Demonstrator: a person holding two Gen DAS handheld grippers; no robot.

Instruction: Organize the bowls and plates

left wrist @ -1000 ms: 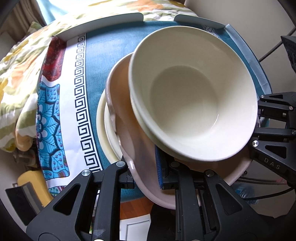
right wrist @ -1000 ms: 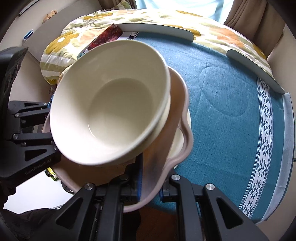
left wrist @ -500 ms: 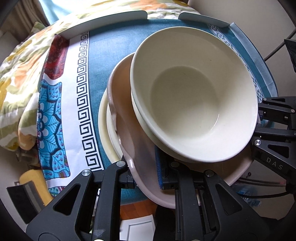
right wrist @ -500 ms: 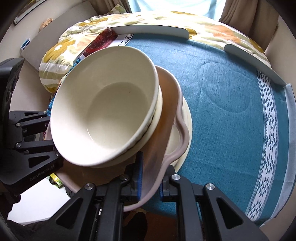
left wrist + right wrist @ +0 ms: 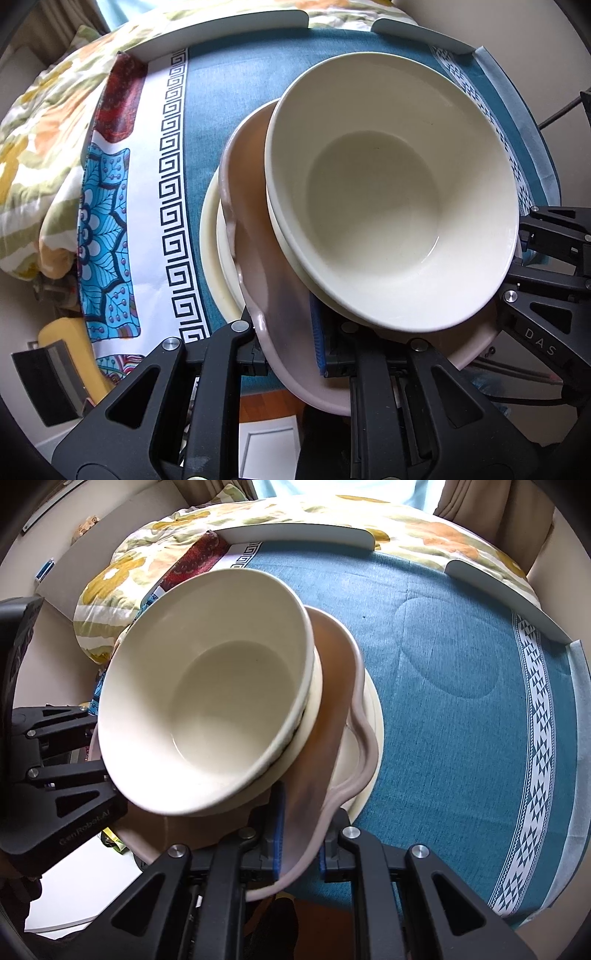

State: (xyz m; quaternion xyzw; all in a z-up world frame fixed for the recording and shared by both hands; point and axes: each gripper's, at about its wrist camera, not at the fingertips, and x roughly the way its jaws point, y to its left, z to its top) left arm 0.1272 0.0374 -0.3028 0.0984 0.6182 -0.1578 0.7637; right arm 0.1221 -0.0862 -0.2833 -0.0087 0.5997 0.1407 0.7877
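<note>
Pinching opposite rims of the wavy pink plate near the table's front edge, both jaws risk tipping the stacked cream bowls off.

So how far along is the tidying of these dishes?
Mostly stacked, it seems. Two cream bowls sit nested on a pink wavy-edged plate. The left gripper and right gripper each clamp that plate's rim on opposite sides, holding it over a cream plate lying on the blue tablecloth. What's left: probably lowering the stack onto the cream plate and letting go.
</note>
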